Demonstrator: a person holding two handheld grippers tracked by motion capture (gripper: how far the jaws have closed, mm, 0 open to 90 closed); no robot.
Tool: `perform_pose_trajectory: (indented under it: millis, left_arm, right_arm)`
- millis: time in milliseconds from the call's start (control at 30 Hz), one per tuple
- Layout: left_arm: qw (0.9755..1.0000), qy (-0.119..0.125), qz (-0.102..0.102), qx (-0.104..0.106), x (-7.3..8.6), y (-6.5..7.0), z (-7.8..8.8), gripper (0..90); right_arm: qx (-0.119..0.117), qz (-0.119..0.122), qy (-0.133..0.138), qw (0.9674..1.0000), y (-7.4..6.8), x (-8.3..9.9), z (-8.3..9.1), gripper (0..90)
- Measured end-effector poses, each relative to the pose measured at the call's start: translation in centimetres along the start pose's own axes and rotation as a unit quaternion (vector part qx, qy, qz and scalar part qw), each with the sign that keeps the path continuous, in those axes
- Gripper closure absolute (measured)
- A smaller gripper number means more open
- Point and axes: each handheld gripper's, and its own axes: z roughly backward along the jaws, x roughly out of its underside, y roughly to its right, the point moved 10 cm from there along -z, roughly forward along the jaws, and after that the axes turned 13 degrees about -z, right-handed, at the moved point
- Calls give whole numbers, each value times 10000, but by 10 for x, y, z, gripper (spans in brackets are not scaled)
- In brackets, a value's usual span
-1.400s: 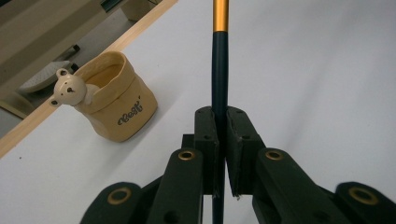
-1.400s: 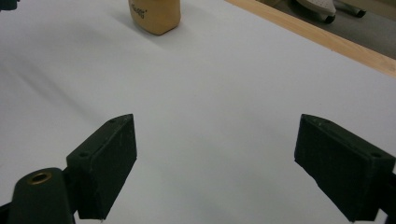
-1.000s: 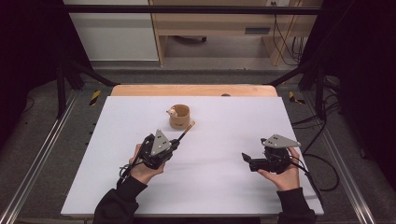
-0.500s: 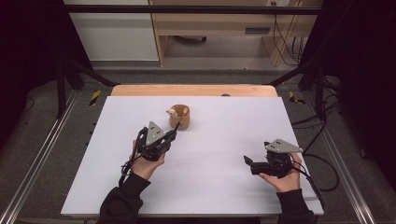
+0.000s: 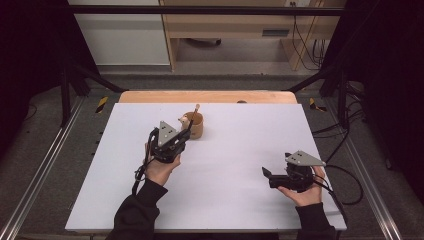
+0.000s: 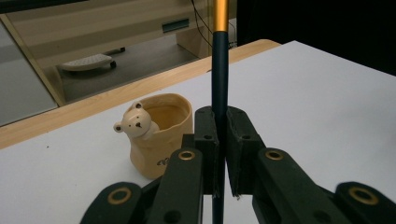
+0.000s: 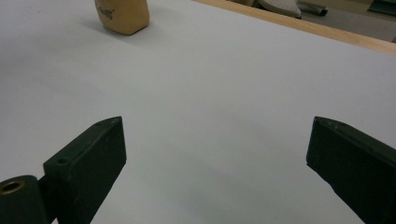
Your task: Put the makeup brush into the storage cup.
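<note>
A tan cup (image 5: 196,129) with a small bear figure (image 6: 136,123) on its rim stands on the white table (image 5: 240,135), left of centre toward the far side. My left gripper (image 5: 184,136) is just in front of and left of the cup, shut on a slim brush (image 5: 194,116) with a dark shaft (image 6: 219,70) and a gold band, held nearly upright. The brush's top end shows over the cup in the high view. My right gripper (image 5: 266,174) lies low near the table's right front, open with nothing between its fingers (image 7: 88,158). The cup (image 7: 122,16) is far ahead of it.
A bare wooden strip (image 5: 210,96) runs along the table's far edge. Beyond it are the floor and a wooden bench (image 5: 225,30). Black frame posts (image 5: 65,85) stand at both sides. Cables (image 5: 350,175) trail off the right edge behind my right gripper.
My left gripper has moved forward toward the cup and turned the brush more upright. My right gripper has drifted slightly back toward the front edge, still open.
</note>
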Motion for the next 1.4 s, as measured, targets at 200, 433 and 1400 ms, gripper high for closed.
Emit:
perform_pose_trajectory:
  millis: [200, 433, 1400]
  left_arm:
    - [9999, 42, 36, -101, -6, -6, -5, 833]
    - [9998, 45, 88, -196, -10, -14, -15, 833]
    - [9995, 75, 203, -231, -29, -32, -58, 833]
  right_arm:
    - [40, -75, 50, 10000, 2, 0, 1, 43]
    - [56, -71, 46, 9999, 2, 0, 1, 42]
    - [92, -54, 62, 9999, 2, 1, 0, 51]
